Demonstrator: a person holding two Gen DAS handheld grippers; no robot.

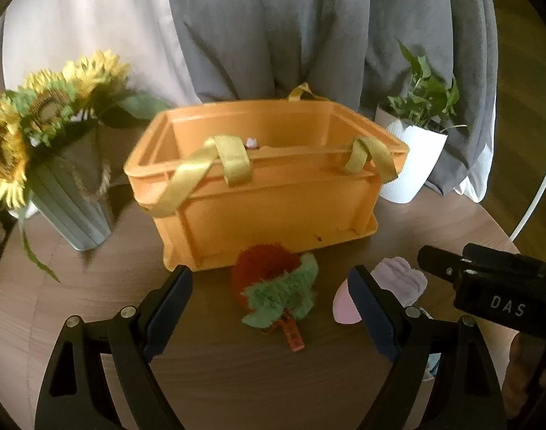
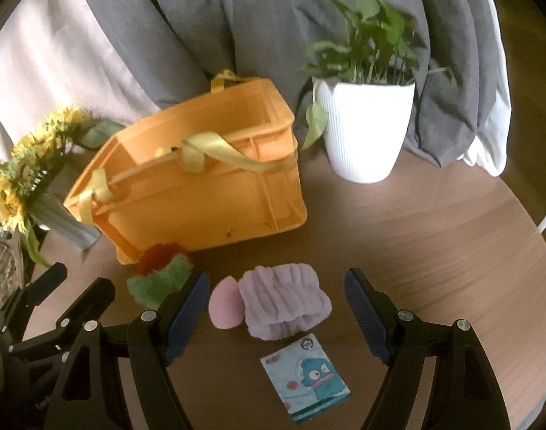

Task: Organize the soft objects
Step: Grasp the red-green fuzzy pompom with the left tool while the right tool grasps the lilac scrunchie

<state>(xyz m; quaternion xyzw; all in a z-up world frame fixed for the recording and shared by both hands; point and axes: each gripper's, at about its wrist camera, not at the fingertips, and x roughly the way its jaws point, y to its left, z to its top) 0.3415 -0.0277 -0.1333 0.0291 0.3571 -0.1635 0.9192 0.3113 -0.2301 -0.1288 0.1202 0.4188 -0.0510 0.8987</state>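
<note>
While both claws are being held wide apart with nothing between their pads, the left claw (image 1: 269, 286) is being aimed at the red-and-green plush toy (image 1: 276, 285), which is lying on the wooden surface (image 1: 237, 369) just in front of the orange bin (image 1: 258, 186). The right claw (image 2: 274, 288) is being pointed at the purple fuzzy band (image 2: 281, 301), against which a pink sponge (image 2: 224, 306) is being pressed on its left side. A small printed packet (image 2: 305, 376) is lying nearer the camera, just apart from the band. The bin is being left open-topped, its yellow straps (image 1: 233, 159) draped over the near rim. A sunflower vase (image 1: 72, 193) is crowding the bin's left wall, and a white plant pot (image 2: 366, 129) is standing near its right corner. Bare wood is being left to the right of the band, out to the round surface's edge; grey curtains (image 2: 237, 18) are hanging behind.
</note>
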